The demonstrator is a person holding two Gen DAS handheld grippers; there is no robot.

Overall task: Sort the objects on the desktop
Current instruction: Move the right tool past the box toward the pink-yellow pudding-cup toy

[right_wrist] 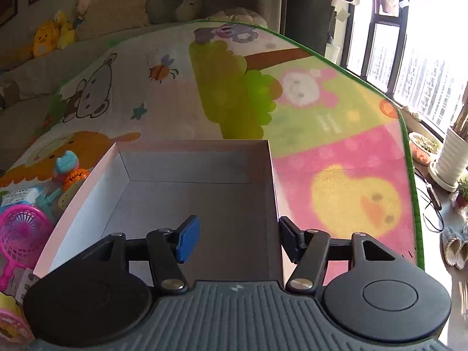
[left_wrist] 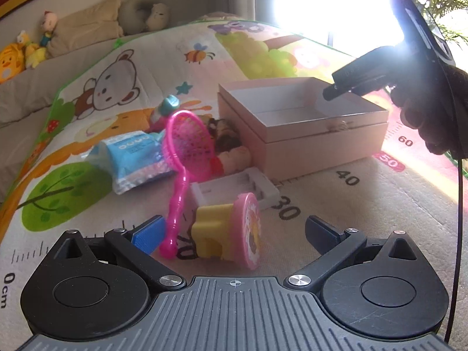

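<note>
- The left gripper (left_wrist: pixel 234 234) hovers low over the toy pile, jaws spread wide and holding nothing; the yellow-and-pink toy (left_wrist: pixel 231 231) lies on its side just ahead, between the jaws.
- The pink net scoop (left_wrist: pixel 184 152) runs lengthwise away from the jaws, its handle end close by the blue pad (left_wrist: pixel 146 235).
- The right gripper (right_wrist: pixel 238 238) hangs over the open pink box (right_wrist: pixel 272 175), jaws about half open and empty, well away from the pile, so the left looks nearer.
- Everything sits on a cartoon play mat (left_wrist: pixel 365 204); a sofa with plush toys (left_wrist: pixel 26 49) is behind, and a bright window (right_wrist: pixel 409 58) to the right.
</note>
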